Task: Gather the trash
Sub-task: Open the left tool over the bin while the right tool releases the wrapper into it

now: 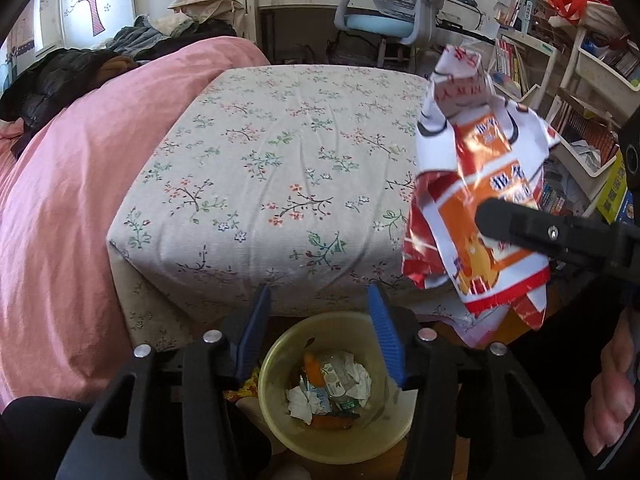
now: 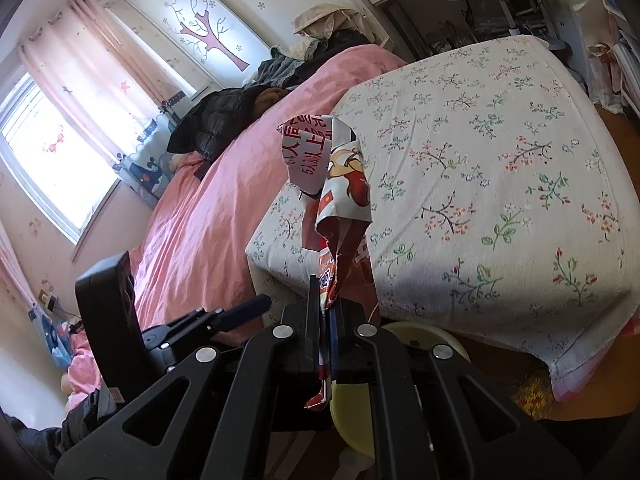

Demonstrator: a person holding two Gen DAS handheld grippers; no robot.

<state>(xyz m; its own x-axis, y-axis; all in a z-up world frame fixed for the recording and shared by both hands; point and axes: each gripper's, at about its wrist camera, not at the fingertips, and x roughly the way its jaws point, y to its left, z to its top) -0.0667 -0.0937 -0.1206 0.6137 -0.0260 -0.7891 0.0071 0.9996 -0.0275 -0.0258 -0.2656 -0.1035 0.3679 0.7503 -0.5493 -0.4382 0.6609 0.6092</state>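
The left tongs (image 1: 320,332) are standing apart with nothing between their blue pads, hanging directly over a yellow bin (image 1: 332,436) on the floor at the near corner of the bed (image 1: 280,152). The bin is already holding crumpled paper and wrappers. The right tongs (image 2: 326,316) are clamped together on the lower part of a crumpled orange-and-white snack bag (image 1: 480,200), which is hanging in the air to the right of the bin and above it, beside the bed's floral sheet.

The risk, as I judge it, is a miss. The bag is light, wide and flared, and it is not yet over the bin's mouth. Released here, it could land on the floor or catch the rim. The left tongs over the opening could also block its way in.
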